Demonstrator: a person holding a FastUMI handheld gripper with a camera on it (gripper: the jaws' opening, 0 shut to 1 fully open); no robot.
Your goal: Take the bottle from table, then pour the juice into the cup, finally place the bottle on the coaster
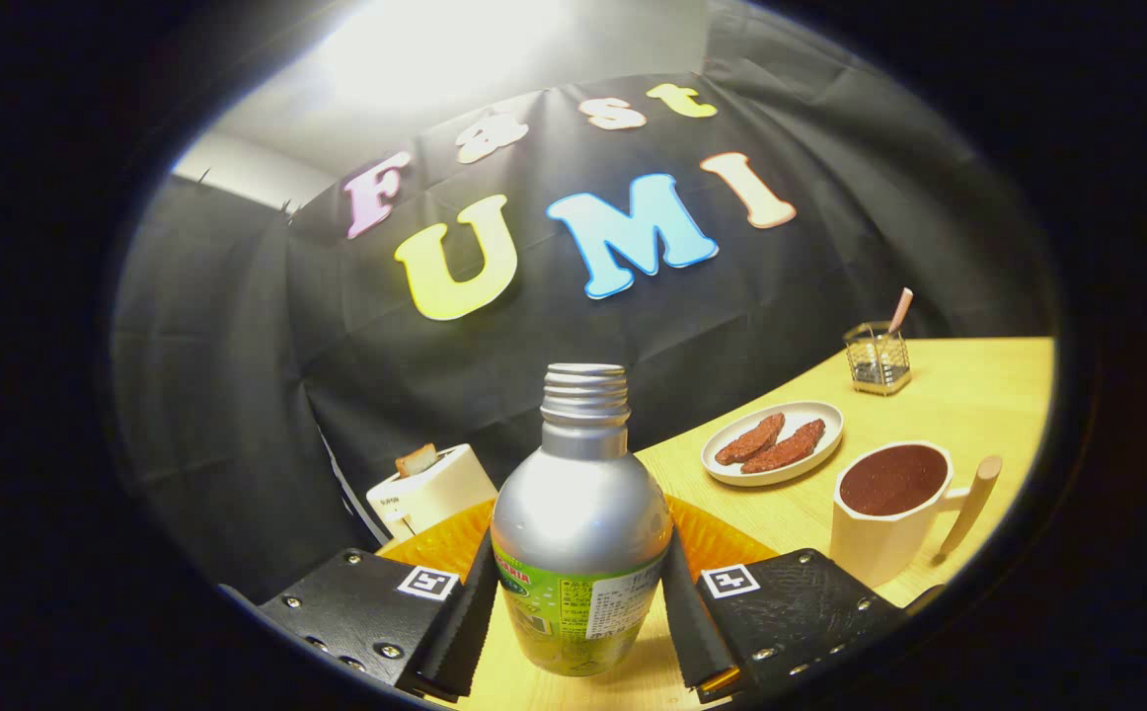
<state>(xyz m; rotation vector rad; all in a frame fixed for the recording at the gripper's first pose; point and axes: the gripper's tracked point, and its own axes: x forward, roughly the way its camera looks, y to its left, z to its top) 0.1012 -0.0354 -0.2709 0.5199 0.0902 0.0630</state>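
Bottle (581, 523), uncapped, is clamped between the fingers of my hand-held gripper (581, 617) over the orange coaster (445, 541); beside it the cup (889, 509) looks filled, leaving only set-down.

You have the bottle (580, 523) upright between the gripper (578, 602) fingers, both of which press against its sides. It is silver metal with a green label around its lower half, and its threaded neck is uncapped. Your cup (887, 513) stands on the table to the right of the fingers, white with a wooden handle, full of dark liquid. The orange coaster (445, 541) lies just behind the bottle.
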